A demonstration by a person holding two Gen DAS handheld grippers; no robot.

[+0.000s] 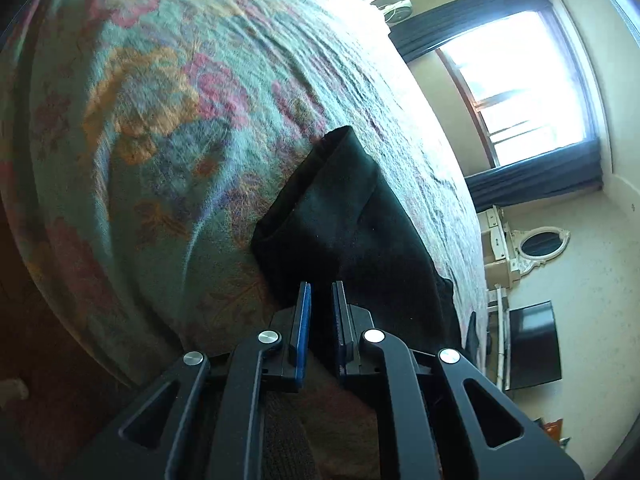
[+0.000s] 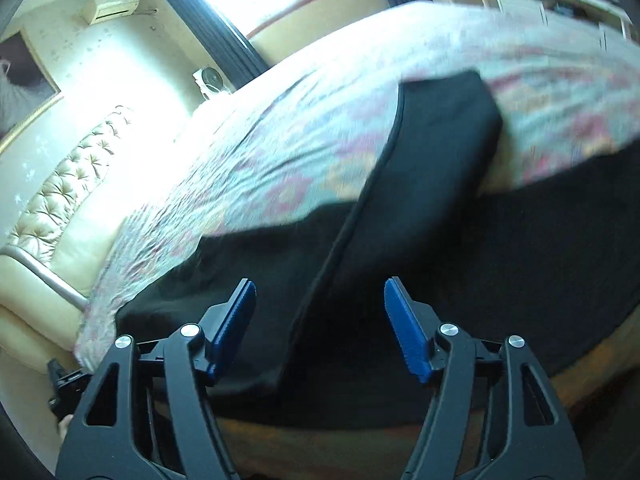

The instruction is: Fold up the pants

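Note:
Black pants (image 1: 352, 216) lie on a floral bed cover (image 1: 160, 120), one leg stretching away to its hem. My left gripper (image 1: 321, 286) sits at the near end of that leg, its blue pads close together with dark cloth pinched between them. In the right wrist view the pants (image 2: 432, 152) spread across the bed's near edge, with one leg folded up over the cover. My right gripper (image 2: 320, 284) hovers above the dark cloth with its jaws wide apart and nothing pressed between the pads.
A bright window with dark curtains (image 1: 520, 80), an oval mirror (image 1: 540, 244) and a black screen (image 1: 534, 344) line the far wall. A tufted headboard (image 2: 60, 184) stands at the bed's left end. A small fan (image 2: 210, 80) sits beyond the bed.

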